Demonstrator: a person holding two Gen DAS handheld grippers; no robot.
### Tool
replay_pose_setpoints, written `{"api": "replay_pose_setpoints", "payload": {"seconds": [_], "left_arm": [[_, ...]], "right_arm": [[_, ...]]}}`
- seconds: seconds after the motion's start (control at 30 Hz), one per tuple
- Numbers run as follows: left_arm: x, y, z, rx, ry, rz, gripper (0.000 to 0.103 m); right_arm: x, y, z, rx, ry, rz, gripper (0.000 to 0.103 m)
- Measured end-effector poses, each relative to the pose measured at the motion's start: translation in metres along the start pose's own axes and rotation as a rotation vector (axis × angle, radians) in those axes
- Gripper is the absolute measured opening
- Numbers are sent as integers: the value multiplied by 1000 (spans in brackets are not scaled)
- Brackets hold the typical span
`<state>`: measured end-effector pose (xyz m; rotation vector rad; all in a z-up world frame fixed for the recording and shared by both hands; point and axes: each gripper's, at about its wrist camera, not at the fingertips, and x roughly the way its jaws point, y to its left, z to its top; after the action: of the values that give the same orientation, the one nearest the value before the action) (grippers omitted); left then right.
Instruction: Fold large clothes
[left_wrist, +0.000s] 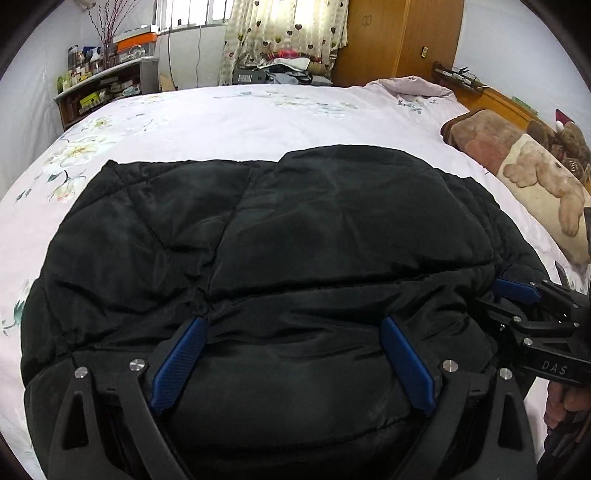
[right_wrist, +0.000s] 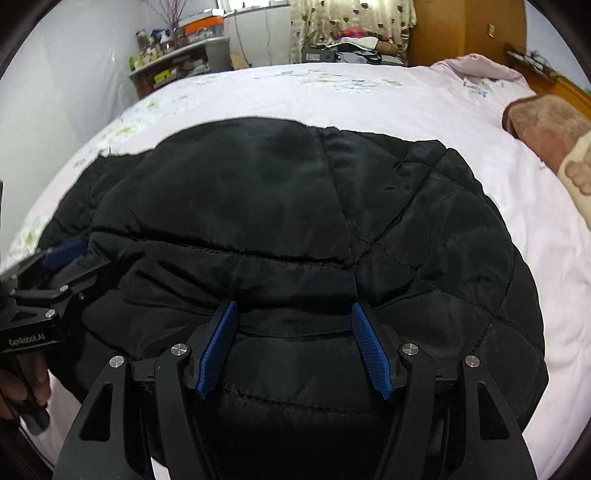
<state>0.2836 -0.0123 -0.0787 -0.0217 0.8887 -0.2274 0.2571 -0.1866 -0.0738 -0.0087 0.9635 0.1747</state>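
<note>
A black quilted padded jacket (left_wrist: 280, 229) lies folded in a thick bundle on the pale floral bed sheet (left_wrist: 236, 118); it also fills the right wrist view (right_wrist: 295, 206). My left gripper (left_wrist: 293, 325) is open, its blue pads spread wide over the jacket's near edge, holding nothing. My right gripper (right_wrist: 293, 310) is open too, its pads spread over the near edge. Each gripper shows in the other's view: the right one (left_wrist: 532, 314) at the jacket's right side, the left one (right_wrist: 55, 273) at its left side.
A folded brown bear-print blanket (left_wrist: 524, 166) lies at the bed's right with a teddy bear (left_wrist: 570, 140). A cluttered shelf (left_wrist: 99, 85) stands at far left, heart-print curtains (left_wrist: 284, 29) and a wooden wardrobe (left_wrist: 399, 37) behind the bed.
</note>
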Motion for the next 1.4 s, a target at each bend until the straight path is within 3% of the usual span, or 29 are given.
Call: {"api": "replay_pose_setpoints", "payload": {"seconds": [0.17, 0.33, 0.53, 0.67, 0.87, 1.03, 1.17, 1.27, 1.4], "left_arm": [[-18, 3, 6, -17, 14, -13, 94], [-47, 23, 10, -23, -25, 46, 93], [-49, 63, 6, -50, -23, 138, 93], [-30, 69, -1, -66, 12, 128, 93], [-44, 70, 2, -62, -10, 127, 88], [-67, 103, 0, -118, -67, 173, 87], [-54, 130, -7, -178, 3, 184, 52], [-47, 133, -10, -206, 18, 149, 45], [-64, 123, -3, -198, -37, 134, 41]], "right_arm": [[-21, -8, 5, 21, -11, 22, 64], [-60, -29, -3, 44, -78, -25, 64], [-50, -56, -11, 85, -36, -104, 64], [-35, -65, -17, 100, 1, -110, 64], [-50, -69, -10, 106, -23, -105, 64], [-72, -83, -12, 127, -79, -118, 64], [-61, -99, -17, 161, -49, -129, 62], [-49, -110, -21, 193, -30, -137, 60], [-61, -105, -15, 182, -59, -147, 53]]}}
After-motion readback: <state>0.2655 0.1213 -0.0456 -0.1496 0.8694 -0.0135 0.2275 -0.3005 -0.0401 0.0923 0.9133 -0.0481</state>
